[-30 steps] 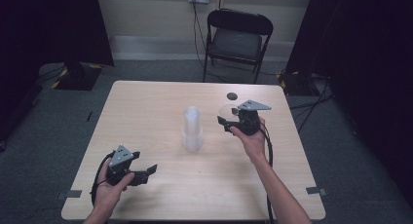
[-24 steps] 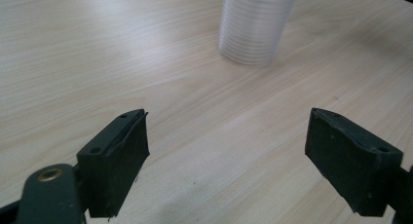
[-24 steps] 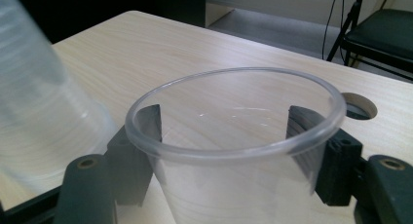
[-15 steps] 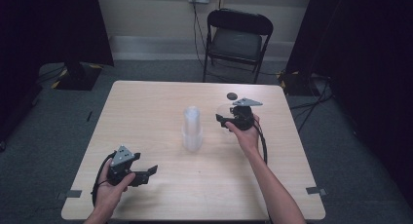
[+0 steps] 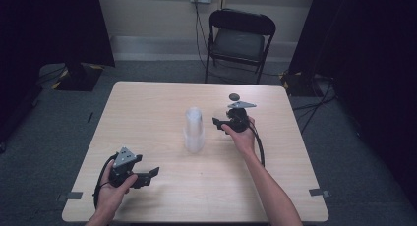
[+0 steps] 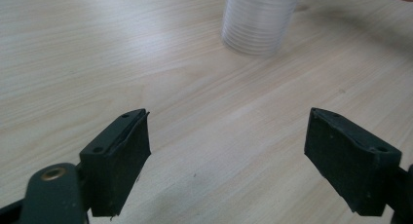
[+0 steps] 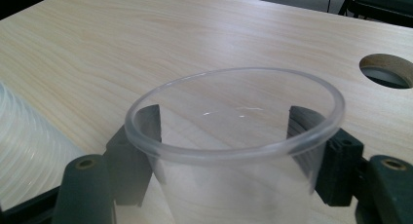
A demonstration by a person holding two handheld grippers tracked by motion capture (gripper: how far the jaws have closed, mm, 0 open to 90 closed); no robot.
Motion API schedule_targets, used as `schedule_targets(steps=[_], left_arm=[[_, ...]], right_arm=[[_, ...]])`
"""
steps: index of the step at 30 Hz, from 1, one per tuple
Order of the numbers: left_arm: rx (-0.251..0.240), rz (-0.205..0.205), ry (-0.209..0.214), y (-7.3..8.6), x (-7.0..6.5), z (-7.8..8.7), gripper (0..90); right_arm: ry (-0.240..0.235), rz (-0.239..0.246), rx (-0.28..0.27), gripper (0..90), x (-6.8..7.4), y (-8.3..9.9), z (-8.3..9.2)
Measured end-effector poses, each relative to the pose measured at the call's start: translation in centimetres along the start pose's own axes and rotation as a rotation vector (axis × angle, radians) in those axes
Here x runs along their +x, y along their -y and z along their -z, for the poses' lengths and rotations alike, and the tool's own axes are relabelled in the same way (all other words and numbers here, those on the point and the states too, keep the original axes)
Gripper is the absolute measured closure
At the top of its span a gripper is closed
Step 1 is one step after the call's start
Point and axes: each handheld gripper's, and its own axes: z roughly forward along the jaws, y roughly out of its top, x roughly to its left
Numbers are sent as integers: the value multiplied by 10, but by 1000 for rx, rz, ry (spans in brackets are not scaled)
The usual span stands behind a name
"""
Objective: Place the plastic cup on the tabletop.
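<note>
Your right tongs (image 7: 221, 151) clamp one clear cup (image 7: 234, 136) and have come lower beside the stack (image 5: 193, 129). Your left tongs (image 6: 243, 160) stay apart; next, set the cup on the bench (image 5: 147, 108)

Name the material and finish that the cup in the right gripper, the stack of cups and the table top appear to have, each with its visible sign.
Cup: clear glossy plastic, probably; the jaws show through it.
Stack of cups: translucent plastic, ribbed by nested rims.
Table top: pale wood-grain, likely matte laminate; streaked grain.
</note>
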Motion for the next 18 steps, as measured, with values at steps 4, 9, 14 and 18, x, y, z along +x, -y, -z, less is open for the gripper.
schedule_targets(steps=[4, 9, 14, 18], left_arm=[[4, -2, 0, 0, 1, 0, 167], [0, 0, -2, 0, 0, 1, 168], [0, 4, -9, 0, 1, 1, 168], [-3, 7, -9, 0, 1, 1, 169]], right_arm=[[0, 0, -4, 291, 1, 2, 2], [0, -2, -7, 291, 1, 6, 6], [0, -5, -25, 291, 2, 13, 12], [0, 3, -18, 291, 3, 16, 18]])
